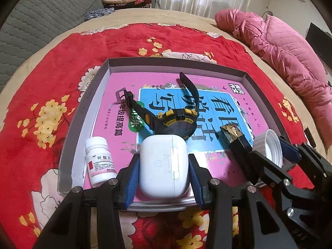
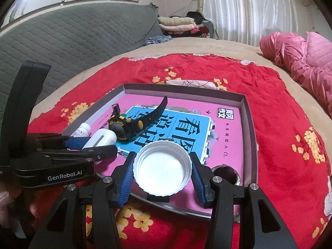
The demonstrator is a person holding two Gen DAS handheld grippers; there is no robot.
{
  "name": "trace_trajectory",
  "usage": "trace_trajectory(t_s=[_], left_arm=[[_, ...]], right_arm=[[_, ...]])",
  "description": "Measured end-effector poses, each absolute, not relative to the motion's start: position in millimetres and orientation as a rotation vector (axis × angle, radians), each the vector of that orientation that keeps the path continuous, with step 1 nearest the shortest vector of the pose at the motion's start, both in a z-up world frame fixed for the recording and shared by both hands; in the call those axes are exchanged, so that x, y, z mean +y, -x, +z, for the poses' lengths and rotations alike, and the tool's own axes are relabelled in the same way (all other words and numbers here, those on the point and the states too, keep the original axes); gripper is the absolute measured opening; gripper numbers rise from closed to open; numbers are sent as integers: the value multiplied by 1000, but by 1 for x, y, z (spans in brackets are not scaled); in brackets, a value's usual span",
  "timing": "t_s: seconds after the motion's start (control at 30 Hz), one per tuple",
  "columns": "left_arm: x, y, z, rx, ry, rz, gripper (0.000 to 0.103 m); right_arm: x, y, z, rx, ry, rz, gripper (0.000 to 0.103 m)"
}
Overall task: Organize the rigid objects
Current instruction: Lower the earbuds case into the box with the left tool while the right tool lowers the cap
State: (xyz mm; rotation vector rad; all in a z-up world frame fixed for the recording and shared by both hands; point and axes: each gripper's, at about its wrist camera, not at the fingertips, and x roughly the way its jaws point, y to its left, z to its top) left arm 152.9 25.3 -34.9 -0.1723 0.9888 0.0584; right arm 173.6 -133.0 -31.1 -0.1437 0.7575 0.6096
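My left gripper (image 1: pixel 164 159) is shut on a white earbud case (image 1: pixel 164 166) over the near edge of a grey box tray (image 1: pixel 87 103). My right gripper (image 2: pixel 162 158) is shut on a white screw cap (image 2: pixel 162 167), open side toward the camera, over the tray's near right part. In the tray lie a pink and blue book (image 1: pixel 217 108), a black and yellow watch (image 1: pixel 176 120), a white pill bottle (image 1: pixel 100 161) at the near left, and a small black box with a gold top (image 1: pixel 232 134). The cap (image 1: pixel 268 147) and case (image 2: pixel 101 138) each show in the other view.
The tray sits on a red floral blanket (image 1: pixel 41 108) on a bed. A pink quilted jacket (image 1: pixel 286 47) lies at the far right. A grey padded headboard (image 2: pixel 72 37) and folded clothes (image 2: pixel 178 25) are at the back. A round dark object (image 2: pixel 226 173) sits at the tray's near right.
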Motion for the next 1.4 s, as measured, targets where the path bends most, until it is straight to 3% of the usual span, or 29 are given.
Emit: trace_trajectory(t_s=[1.4], left_arm=[[21,-154,-37,1005,144,48,45]], right_arm=[[-131,-177,-38,800,136,613,52]])
